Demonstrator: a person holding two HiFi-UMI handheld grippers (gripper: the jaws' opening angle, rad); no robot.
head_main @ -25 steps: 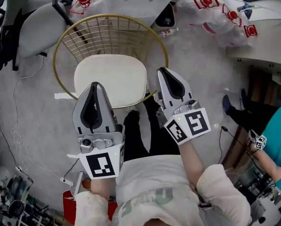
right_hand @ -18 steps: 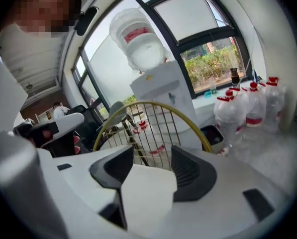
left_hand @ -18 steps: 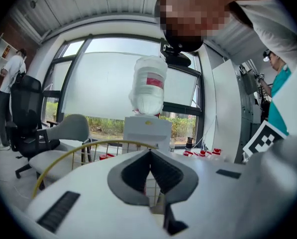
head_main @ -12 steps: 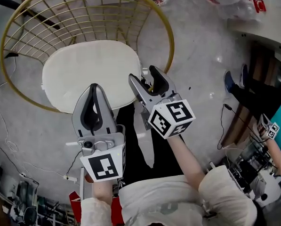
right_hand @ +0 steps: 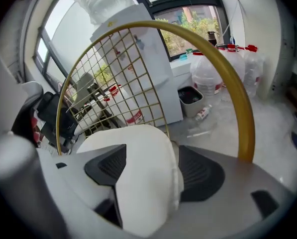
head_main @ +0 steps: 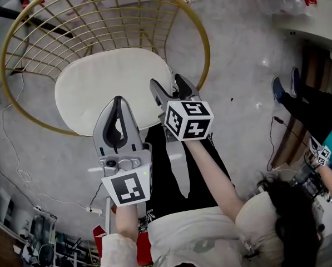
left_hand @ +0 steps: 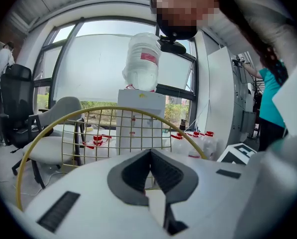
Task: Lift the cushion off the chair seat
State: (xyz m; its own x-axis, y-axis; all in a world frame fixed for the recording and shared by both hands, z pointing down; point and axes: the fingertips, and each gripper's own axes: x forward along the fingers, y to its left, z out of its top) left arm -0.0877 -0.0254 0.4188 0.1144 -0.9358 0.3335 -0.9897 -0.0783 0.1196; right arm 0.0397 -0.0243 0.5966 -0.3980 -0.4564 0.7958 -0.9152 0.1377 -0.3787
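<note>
White cushion lies on the gold wire chair at the head view's upper left, its right edge between the opening, not yet pinching jaws of the nearer right gripper, while the left gripper, clenched empty, hangs over its lower edge.

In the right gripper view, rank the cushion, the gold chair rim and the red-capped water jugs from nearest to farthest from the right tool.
The right tool has its jaws opening, with the cushion edge between them.
1. The cushion, between the jaws.
2. The gold chair rim, just beyond, on the right.
3. The water jugs, farthest, at upper right.
</note>
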